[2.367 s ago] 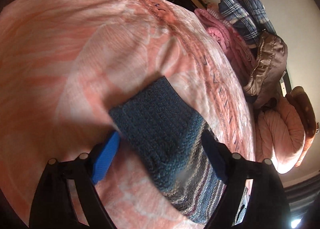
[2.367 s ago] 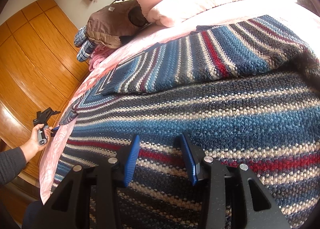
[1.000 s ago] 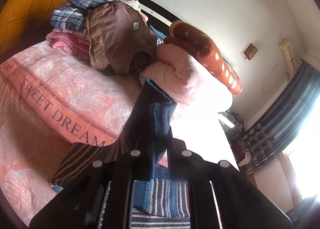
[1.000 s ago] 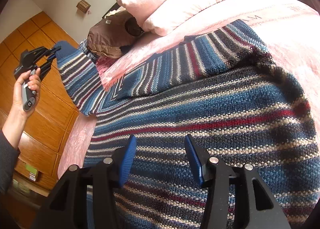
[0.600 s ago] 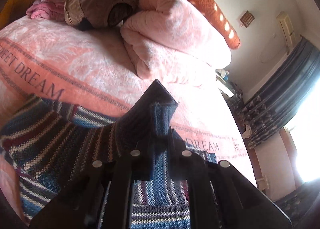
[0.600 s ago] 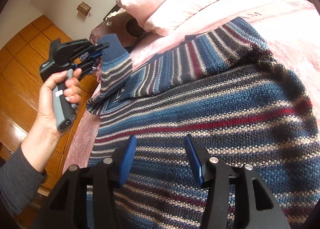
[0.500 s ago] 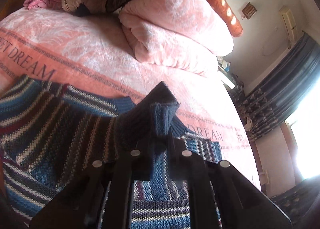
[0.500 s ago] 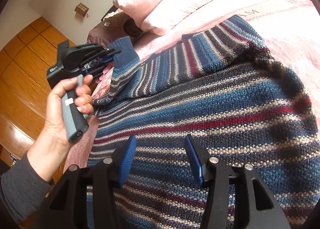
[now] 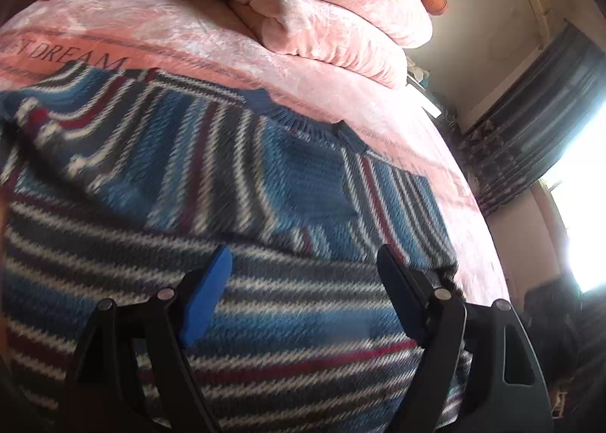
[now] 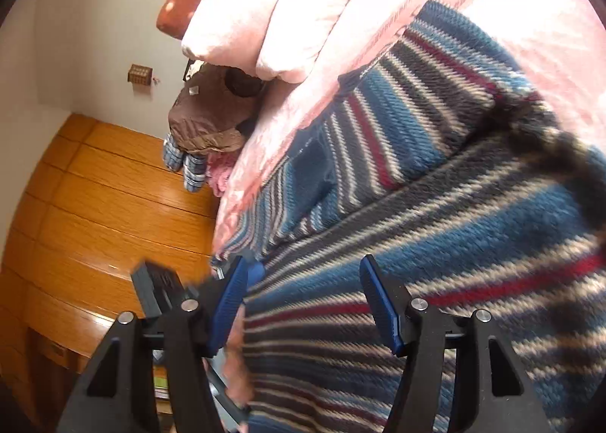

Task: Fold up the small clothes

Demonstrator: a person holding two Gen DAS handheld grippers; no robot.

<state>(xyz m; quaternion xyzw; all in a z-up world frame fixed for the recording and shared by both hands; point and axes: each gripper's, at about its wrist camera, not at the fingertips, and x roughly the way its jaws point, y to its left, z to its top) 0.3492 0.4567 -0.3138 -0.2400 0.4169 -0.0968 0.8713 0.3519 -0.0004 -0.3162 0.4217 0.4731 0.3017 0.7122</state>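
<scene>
Left hand-held gripper [image 9: 303, 278] hangs with its blue-padded fingers spread and nothing between them, just above the blue, grey, white and red striped knitted sweater [image 9: 265, 206]. Directly ahead of it, the sweater's left sleeve [image 9: 125, 137] lies folded inward across the chest, its plain blue cuff close to the ribbed collar [image 9: 303, 119]. Right hand-held gripper [image 10: 303, 300] is likewise spread and empty, low over the sweater's body, with the left tool blurred just to its left. Beyond both, the sweater rests on the pink velvety bedspread [image 9: 189, 28], and further out sit the rolled pink quilt [image 9: 322, 9] and a brown padded jacket [image 10: 212, 119].

As a judgement, 1 sleeve fold looks done; the other sleeve, still stretched out toward the right, and the fold of the body remain.

Half a second ago the left fingers were clamped on the cuff, carrying it over the chest. Now they have let go and opened, and the cuff lies flat. The right tool stayed open throughout, though its view has tilted.
</scene>
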